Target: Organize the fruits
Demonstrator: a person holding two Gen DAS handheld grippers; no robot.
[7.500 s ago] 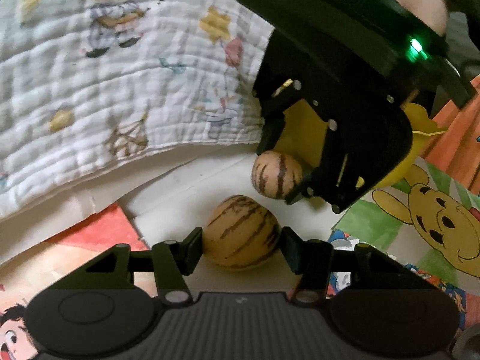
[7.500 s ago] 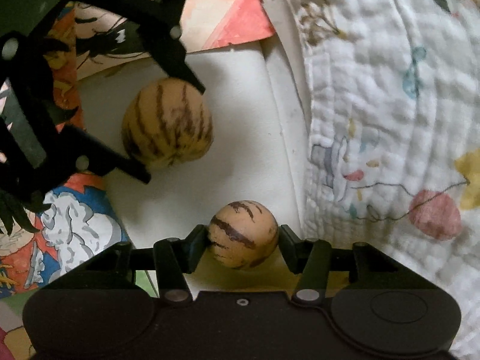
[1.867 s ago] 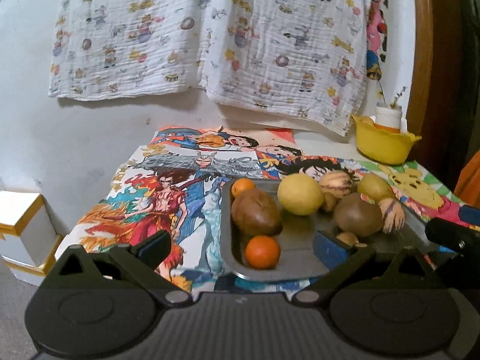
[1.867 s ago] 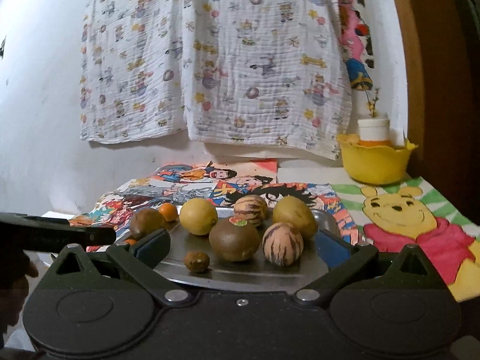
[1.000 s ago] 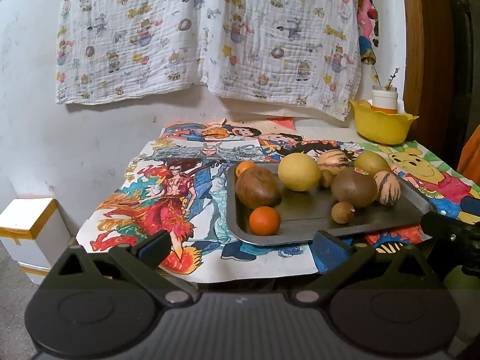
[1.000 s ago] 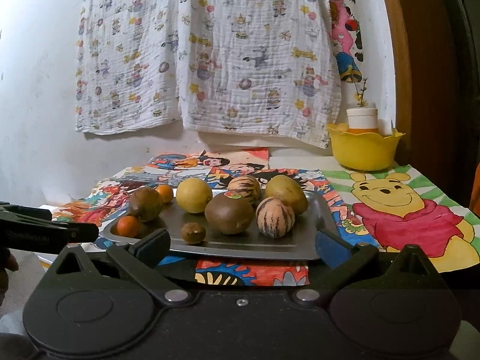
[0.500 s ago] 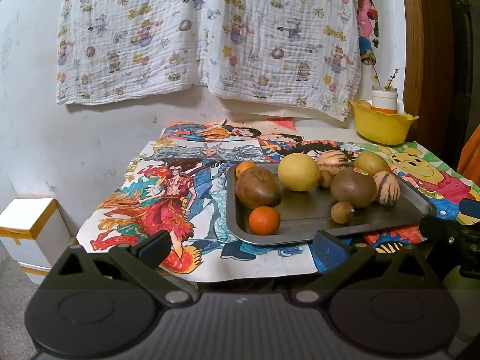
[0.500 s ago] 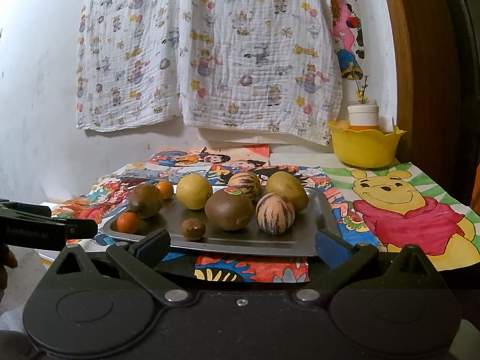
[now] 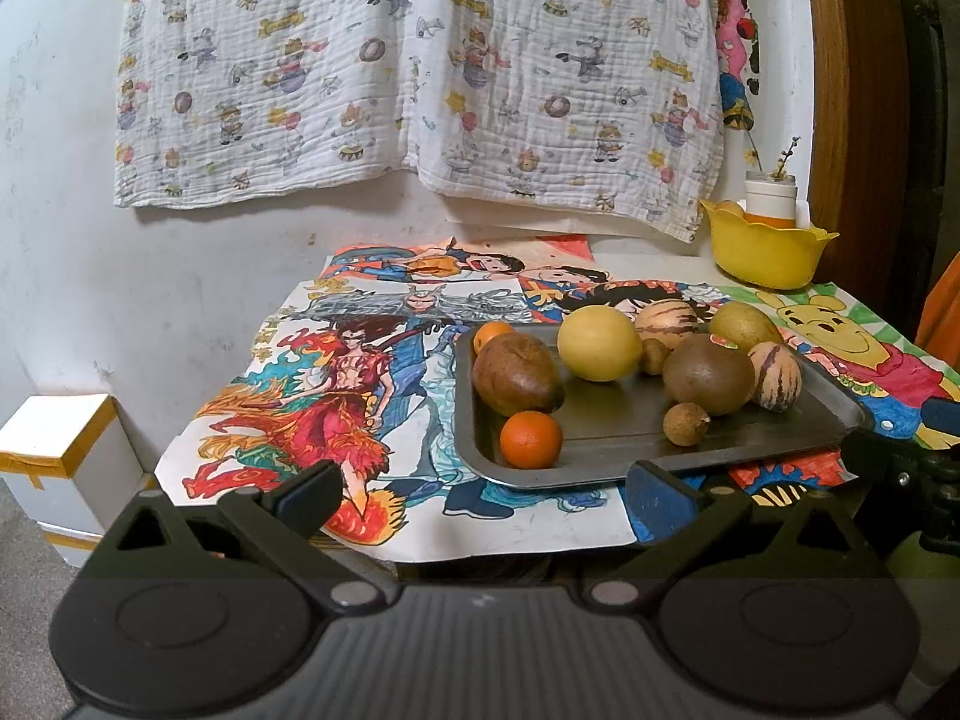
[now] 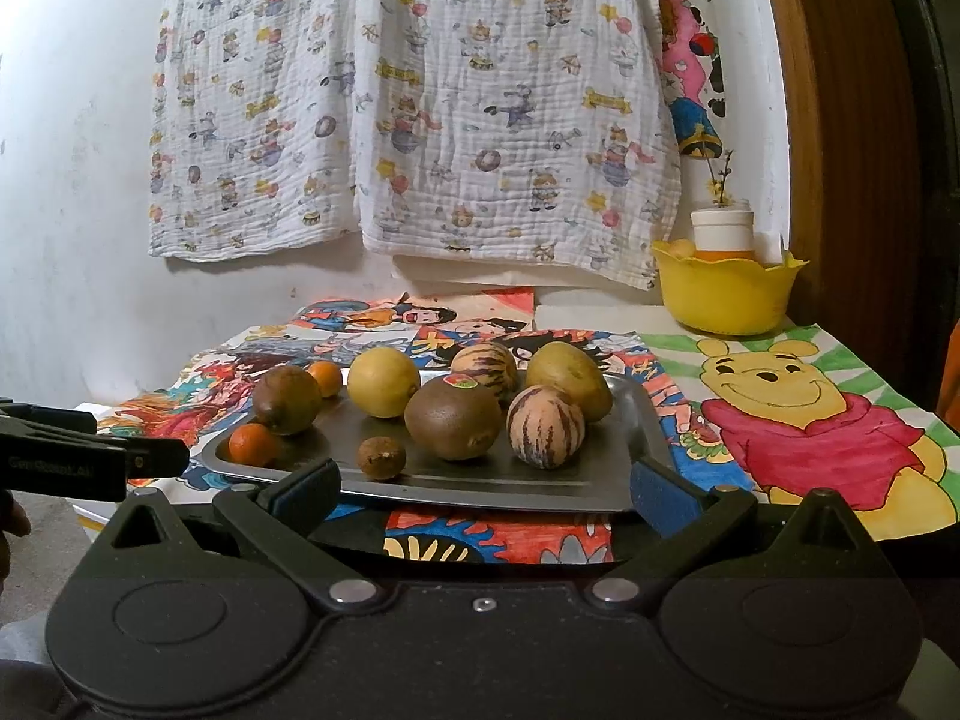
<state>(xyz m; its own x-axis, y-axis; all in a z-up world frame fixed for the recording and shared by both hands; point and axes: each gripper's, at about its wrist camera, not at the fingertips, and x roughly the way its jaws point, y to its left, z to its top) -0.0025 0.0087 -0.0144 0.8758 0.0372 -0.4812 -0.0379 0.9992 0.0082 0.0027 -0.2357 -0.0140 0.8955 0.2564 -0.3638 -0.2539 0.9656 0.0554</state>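
Nearest the lens, the left gripper [image 9: 483,489] and the right gripper [image 10: 485,489] both hang back from the table edge with jaws spread wide and nothing between them. Just ahead of both sits the metal tray [image 10: 651,432], resting on cartoon drawings [image 9: 336,414]. On it, closest to the left gripper, lie a small orange [image 9: 531,439] and a little brown nut-like fruit [image 9: 686,423]; behind these a brown oval fruit [image 9: 517,373], a stickered kiwi [image 9: 708,373] and 1 striped melon [image 9: 774,375]; farther on a yellow citrus [image 9: 599,343], a 2nd striped melon [image 9: 666,317], a greenish fruit [image 9: 744,327] and another orange [image 9: 491,335]. Beyond, right of both grippers, stands a yellow bowl [image 10: 727,294], with a patterned cloth [image 10: 414,102] hanging on the wall. Every fruit in view lies on the tray, so the gathering looks essentially finished; little seems left.
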